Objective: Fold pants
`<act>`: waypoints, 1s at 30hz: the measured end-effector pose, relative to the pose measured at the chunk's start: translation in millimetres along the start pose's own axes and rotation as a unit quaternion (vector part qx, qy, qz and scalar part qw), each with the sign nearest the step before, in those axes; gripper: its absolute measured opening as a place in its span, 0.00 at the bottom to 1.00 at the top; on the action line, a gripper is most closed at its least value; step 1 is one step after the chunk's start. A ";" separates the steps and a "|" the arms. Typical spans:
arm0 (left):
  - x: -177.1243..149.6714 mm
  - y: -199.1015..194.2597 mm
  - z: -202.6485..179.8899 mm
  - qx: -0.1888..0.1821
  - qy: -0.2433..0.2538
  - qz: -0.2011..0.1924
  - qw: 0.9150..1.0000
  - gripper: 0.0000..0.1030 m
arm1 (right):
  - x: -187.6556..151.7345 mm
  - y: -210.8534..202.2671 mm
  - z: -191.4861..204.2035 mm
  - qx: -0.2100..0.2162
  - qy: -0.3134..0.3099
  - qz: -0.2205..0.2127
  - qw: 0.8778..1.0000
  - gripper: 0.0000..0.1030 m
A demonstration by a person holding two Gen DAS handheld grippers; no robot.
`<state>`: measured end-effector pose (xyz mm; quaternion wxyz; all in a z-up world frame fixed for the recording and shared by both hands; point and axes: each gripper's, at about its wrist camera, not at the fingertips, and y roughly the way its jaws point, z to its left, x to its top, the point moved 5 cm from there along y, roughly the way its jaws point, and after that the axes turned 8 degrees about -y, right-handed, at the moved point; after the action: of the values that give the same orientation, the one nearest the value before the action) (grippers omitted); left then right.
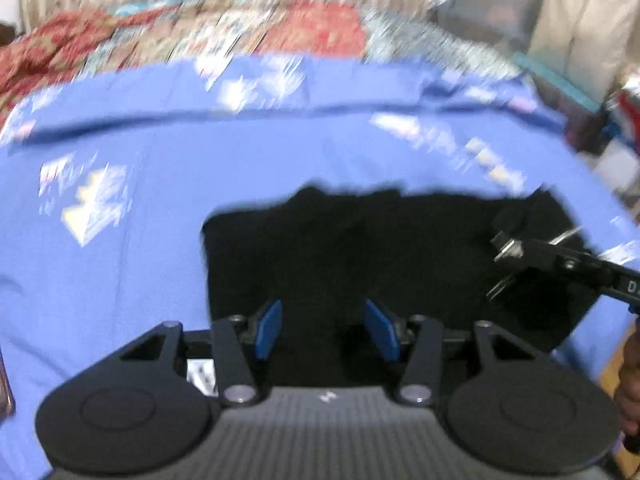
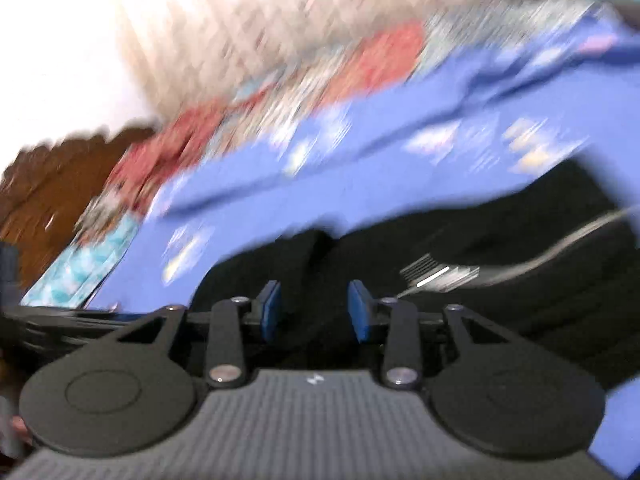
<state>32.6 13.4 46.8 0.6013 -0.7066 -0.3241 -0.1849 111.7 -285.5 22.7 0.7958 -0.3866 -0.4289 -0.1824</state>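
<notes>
My left gripper (image 1: 322,328) has its blue pads (image 1: 267,330) parted with a clear gap between them. I see only black cloth behind that gap and nothing pinched in it. My right gripper (image 2: 314,310) is likewise parted; a ridge of black cloth rises at 12 o'clock from its jaws, but I cannot tell whether the pads touch it.

The pants (image 1: 380,264) lie as a compact black block on the blue sheet (image 1: 140,240), directly ahead of both grippers. In the left view the right gripper enters from 3 o'clock and sits over the block's right end.

Risks, as I judge them:
- Both views are smeared by motion. Closing now could catch the sheet along with the pants, or miss the cloth edge.
- The black cloth shows almost no layer lines, so I may pinch one layer only and pull the fold apart.
- The two grippers work close together over one small block; a careless swing could knock them together.

Edges and room: the pants' left edge stands out sharply against the sheet at 9 o'clock, giving a usable reference. Bare sheet extends to 9 and 12 o'clock. A patterned quilt (image 1: 200,36) borders it at 12 o'clock. Storage bins (image 1: 500,0) crowd 1 to 3 o'clock, so I have less room there.
</notes>
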 end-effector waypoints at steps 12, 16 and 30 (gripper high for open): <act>45.7 30.8 -115.3 -0.116 0.027 0.065 0.991 0.56 | -34.7 -37.7 -162.2 -0.131 0.176 -0.017 0.975 0.26; 53.8 38.7 -161.2 -0.122 0.061 0.072 0.988 0.66 | -18.5 -42.2 -113.0 -0.113 0.108 -0.045 0.987 0.18; 59.3 83.6 -210.5 -0.053 0.119 0.092 0.987 0.14 | -10.2 -62.4 5.5 -0.038 -0.085 -0.073 0.993 0.17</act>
<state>159.3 -182.3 68.3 0.6116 -0.7372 -0.1734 -0.2287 64.2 -321.3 44.8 0.7258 -0.3980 -0.5149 -0.2229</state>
